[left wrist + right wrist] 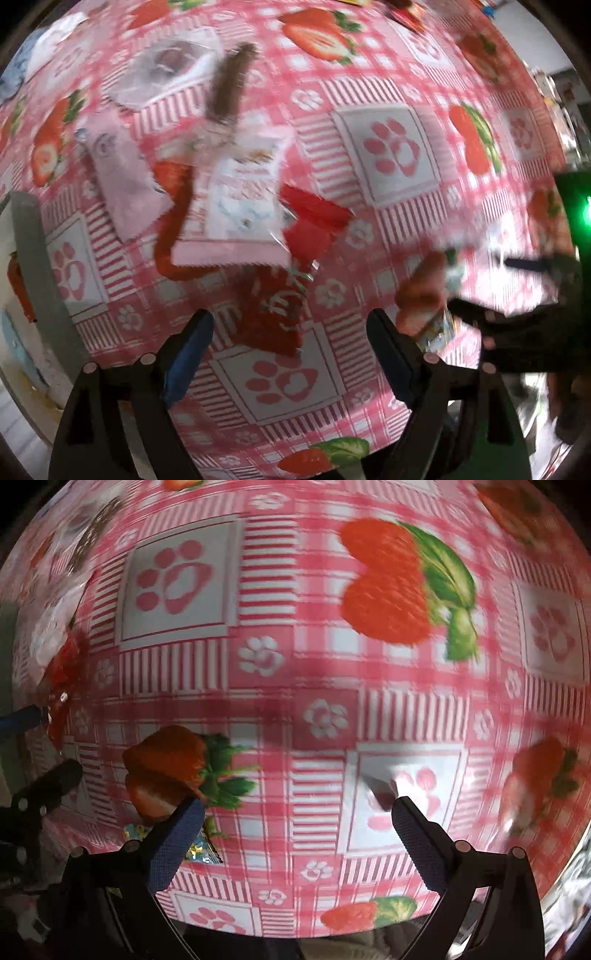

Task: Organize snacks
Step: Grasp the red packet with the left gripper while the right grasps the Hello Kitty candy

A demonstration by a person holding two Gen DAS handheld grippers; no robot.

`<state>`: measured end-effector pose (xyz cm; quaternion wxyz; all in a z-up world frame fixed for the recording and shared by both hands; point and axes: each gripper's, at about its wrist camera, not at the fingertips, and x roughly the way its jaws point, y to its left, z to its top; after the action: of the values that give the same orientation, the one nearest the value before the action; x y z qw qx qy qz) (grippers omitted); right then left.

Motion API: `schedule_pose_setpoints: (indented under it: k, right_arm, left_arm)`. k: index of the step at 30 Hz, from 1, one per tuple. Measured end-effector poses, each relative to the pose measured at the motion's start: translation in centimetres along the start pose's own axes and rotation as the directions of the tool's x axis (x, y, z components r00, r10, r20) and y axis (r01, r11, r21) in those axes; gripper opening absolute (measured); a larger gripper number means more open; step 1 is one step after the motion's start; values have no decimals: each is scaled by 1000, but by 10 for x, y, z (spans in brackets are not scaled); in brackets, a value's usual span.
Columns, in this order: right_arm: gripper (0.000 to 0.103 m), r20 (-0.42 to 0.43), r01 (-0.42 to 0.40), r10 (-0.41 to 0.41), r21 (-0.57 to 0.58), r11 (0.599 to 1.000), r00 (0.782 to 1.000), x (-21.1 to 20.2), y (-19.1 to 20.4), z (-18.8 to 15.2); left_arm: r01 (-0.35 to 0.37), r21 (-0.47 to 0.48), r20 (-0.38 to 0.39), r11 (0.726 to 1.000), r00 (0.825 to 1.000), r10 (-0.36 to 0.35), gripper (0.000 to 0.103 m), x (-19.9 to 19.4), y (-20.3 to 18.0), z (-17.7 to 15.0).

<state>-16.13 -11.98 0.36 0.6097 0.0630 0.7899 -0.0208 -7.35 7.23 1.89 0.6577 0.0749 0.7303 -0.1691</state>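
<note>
In the left wrist view, snack packets lie in a loose pile on the strawberry tablecloth: a pink-and-white packet, a pale pink packet, a red wrapper, a dark red packet, a brown stick and a clear packet. My left gripper is open, just short of the dark red packet. My right gripper is open and empty over bare cloth. A shiny blue-gold wrapper lies beside its left finger. The same wrapper shows in the left wrist view. The right gripper's body shows blurred in the left wrist view.
A grey-edged white container stands at the left edge of the left wrist view. More packets lie at the far edge of the table. The table's near edge runs along the bottom of the right wrist view. Both views are motion-blurred.
</note>
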Motion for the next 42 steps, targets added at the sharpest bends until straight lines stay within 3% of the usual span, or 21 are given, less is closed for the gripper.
schedule_pose_setpoints:
  k: [2,6,11,16,18,21,24,25,27,29,33,35,37,39,42]
  right_arm:
    - [102,-19,-58,59,64,996,998,1,-16,-3]
    - [102,-22,-117,121,138,984,992,4,-32,-35]
    - [102,-29,-70,72,44,997,997,0,17,-55]
    - [102,-32,-73,75,56,996,997,-3,20,-73]
    - [102,-33,-75,77,54,996,996,-5,-2,-50]
    - [102,-26,-74,74,12,997,997,-19,1,-17]
    - [102,8,-18,20,-144,989,1000,-20,29,-20]
    - [102,26,16,-10,-231,973,1000,-21,41,-23]
    - [102,65,104,-84,-419,902,994,-21,66,-33]
    - [102,118,188,-147,-596,781,982,-18,90,-47]
    - [102,199,283,-207,-763,581,958,-6,118,-62]
    - [101,202,290,-217,-790,541,955,0,126,-62]
    - [97,189,277,-215,-801,531,958,3,130,-60]
    - [83,141,217,-176,-800,560,974,-1,132,-58]
    - [57,133,213,-176,-777,593,975,-9,131,-48]
  left_arm:
    - [6,-16,-4,1000,1000,-6,87,-10,22,11]
    - [-1,-24,-29,1000,1000,0,87,-4,21,34]
    - [-48,20,-38,999,998,49,85,8,14,53]
    - [-129,52,-25,990,991,131,59,3,6,51]
    - [-131,43,-18,990,991,132,37,0,9,50]
    - [-91,22,-28,996,995,92,28,-8,25,42]
    - [-89,19,-39,996,995,89,28,-11,45,29]
    - [-91,23,-40,996,995,92,28,-11,48,24]
    - [-90,23,-44,996,995,91,28,-10,56,16]
    - [-87,13,-48,996,995,88,28,-11,65,9]
    - [-80,-10,-55,997,995,79,28,-10,76,10]
    - [-85,-8,-59,996,995,85,28,-8,75,8]
    - [-94,0,-57,996,994,94,28,-1,68,-1]
    - [-98,6,-53,995,994,98,28,4,56,0]
    - [-98,9,-53,995,994,98,28,6,42,-13]
